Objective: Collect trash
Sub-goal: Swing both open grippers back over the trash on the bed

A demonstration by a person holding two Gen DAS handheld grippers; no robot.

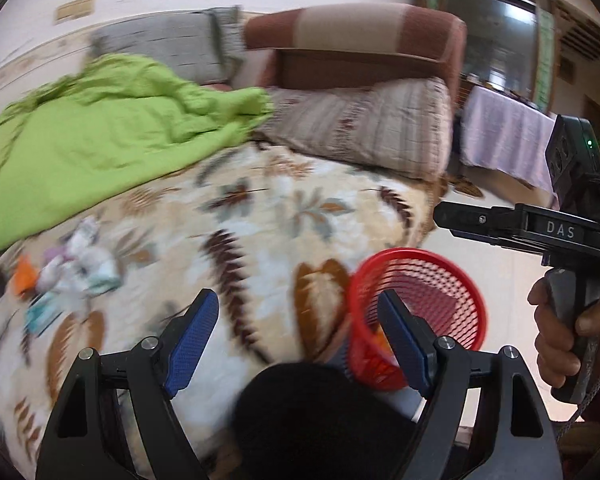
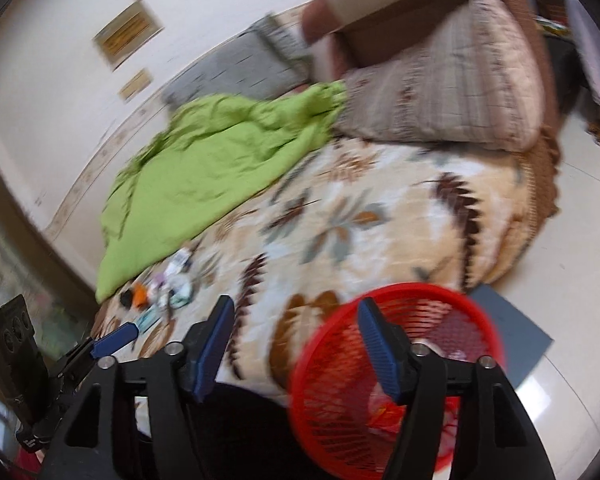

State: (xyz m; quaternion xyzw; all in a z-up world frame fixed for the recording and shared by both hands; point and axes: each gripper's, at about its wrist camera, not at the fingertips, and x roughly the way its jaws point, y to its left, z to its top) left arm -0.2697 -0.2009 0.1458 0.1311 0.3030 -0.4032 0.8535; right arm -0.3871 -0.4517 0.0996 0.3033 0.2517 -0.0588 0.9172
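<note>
A small heap of trash (image 1: pixel 72 276), white, purple, orange and teal scraps, lies on the floral bedspread (image 1: pixel 260 220) at the left. In the right wrist view the same trash heap (image 2: pixel 164 284) is left of centre. A red mesh basket (image 1: pixel 416 312) stands at the bed's near edge, and the basket (image 2: pixel 396 380) has some scraps inside. My left gripper (image 1: pixel 298 340) is open and empty, its right finger in front of the basket's rim. My right gripper (image 2: pixel 296 346) is open and empty too, its right finger over the basket's mouth.
A green blanket (image 1: pixel 100 140) covers the bed's far left, with a striped pillow (image 1: pixel 360 124) and a brown headboard (image 1: pixel 360 40) behind. A dark rounded shape (image 1: pixel 312 412) is close below the grippers. A hand (image 1: pixel 560 340) holds the right gripper's handle. A grey mat (image 2: pixel 516 328) lies on the tiled floor.
</note>
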